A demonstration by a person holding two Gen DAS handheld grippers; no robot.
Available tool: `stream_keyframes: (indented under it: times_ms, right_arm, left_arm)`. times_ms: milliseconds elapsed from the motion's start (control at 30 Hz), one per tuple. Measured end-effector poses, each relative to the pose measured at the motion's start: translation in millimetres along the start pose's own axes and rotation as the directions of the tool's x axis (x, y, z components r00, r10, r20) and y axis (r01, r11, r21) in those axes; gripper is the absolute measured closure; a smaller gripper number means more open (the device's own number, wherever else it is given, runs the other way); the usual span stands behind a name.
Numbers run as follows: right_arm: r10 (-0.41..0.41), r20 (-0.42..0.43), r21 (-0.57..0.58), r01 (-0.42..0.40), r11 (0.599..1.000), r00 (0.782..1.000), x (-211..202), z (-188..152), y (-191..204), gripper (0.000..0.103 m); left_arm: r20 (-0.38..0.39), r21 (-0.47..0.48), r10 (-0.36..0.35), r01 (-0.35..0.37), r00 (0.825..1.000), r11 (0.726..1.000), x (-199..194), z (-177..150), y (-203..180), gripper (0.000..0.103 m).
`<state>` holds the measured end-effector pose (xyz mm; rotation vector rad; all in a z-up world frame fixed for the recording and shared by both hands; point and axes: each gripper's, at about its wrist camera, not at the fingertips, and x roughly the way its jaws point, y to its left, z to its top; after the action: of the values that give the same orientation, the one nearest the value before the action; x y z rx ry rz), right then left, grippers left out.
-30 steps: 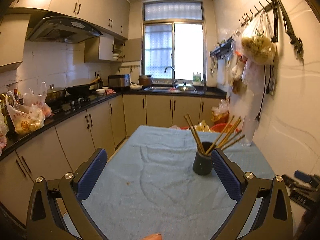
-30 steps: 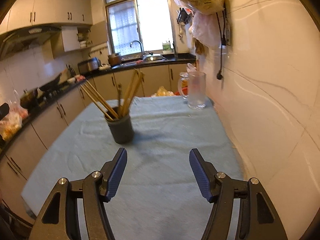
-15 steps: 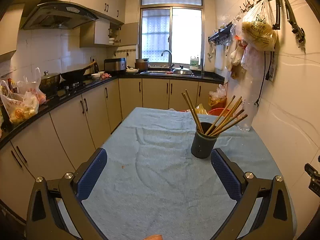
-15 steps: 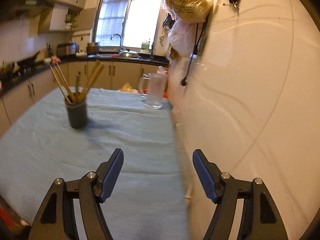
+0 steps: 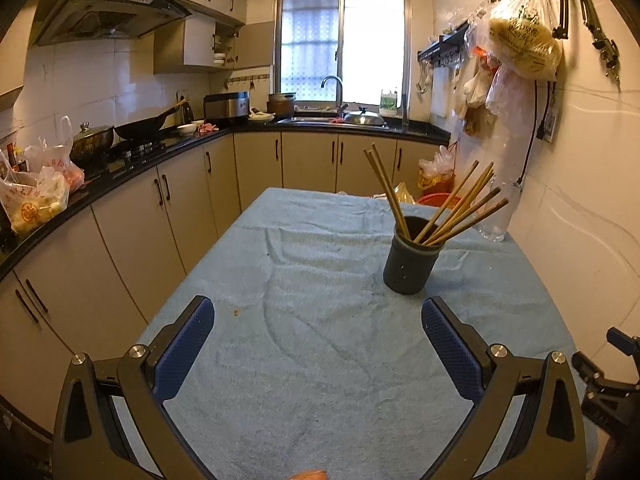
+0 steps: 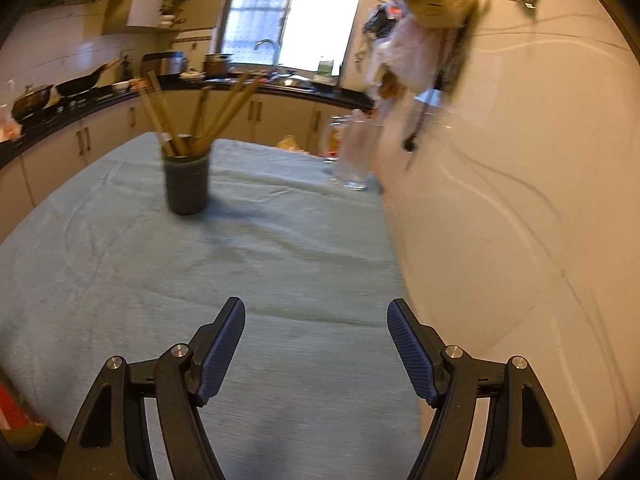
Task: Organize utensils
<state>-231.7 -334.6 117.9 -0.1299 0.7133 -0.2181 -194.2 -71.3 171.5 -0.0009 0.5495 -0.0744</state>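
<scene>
A dark grey holder cup (image 5: 411, 262) stands on the table's blue cloth (image 5: 304, 320), right of the middle. Several wooden chopsticks (image 5: 452, 210) stand in it and fan outward. The cup (image 6: 187, 184) and chopsticks (image 6: 200, 116) also show in the right wrist view, far left and blurred. My left gripper (image 5: 318, 322) is open and empty, above the near cloth, short of the cup. My right gripper (image 6: 316, 326) is open and empty near the table's right side by the wall.
A clear glass jug (image 6: 354, 156) stands at the far right of the table against the wall (image 6: 520, 200). Plastic bags (image 5: 520, 44) hang from wall hooks above it. Kitchen cabinets and a counter (image 5: 120, 184) run along the left. The right gripper's body (image 5: 608, 384) shows at lower right.
The right wrist view has swung back left, so the cup sits nearer the middle and the image is blurred. The left wrist view has shifted slightly. Both grippers stay open.
</scene>
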Motion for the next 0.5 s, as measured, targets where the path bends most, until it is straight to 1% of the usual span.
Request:
stream_keyframes:
  times_ms: [133,267,333,400,467,500]
  right_arm:
    - [0.044,-0.013,-0.015,-0.044,0.999,0.999,10,0,21,0.025]
    - [0.080,-0.032,0.010,-0.080,0.997,0.996,18,0,32,0.025]
    - [0.101,-0.035,0.051,-0.100,0.994,0.994,22,2,33,0.025]
    - [0.129,-0.019,0.118,-0.125,0.985,0.992,23,6,31,0.025]
    - [0.148,0.026,0.186,-0.150,0.971,0.989,19,10,29,0.025]
    - [0.149,0.046,0.202,-0.155,0.967,0.988,17,11,30,0.024]
  left_arm:
    - [-0.020,0.010,-0.006,0.006,1.000,1.000,7,-4,-2,0.000]
    - [-0.031,0.021,-0.008,0.008,0.999,1.000,14,-6,-6,0.000]
    - [-0.042,0.026,-0.010,0.011,0.999,1.000,17,-8,-7,0.000]
    - [-0.056,0.028,-0.018,0.019,0.998,0.999,21,-10,-8,0.000]
    - [-0.072,0.038,-0.018,0.021,0.997,0.999,25,-14,-11,0.000]
    - [-0.078,0.046,-0.016,0.019,0.997,0.999,27,-14,-12,0.000]
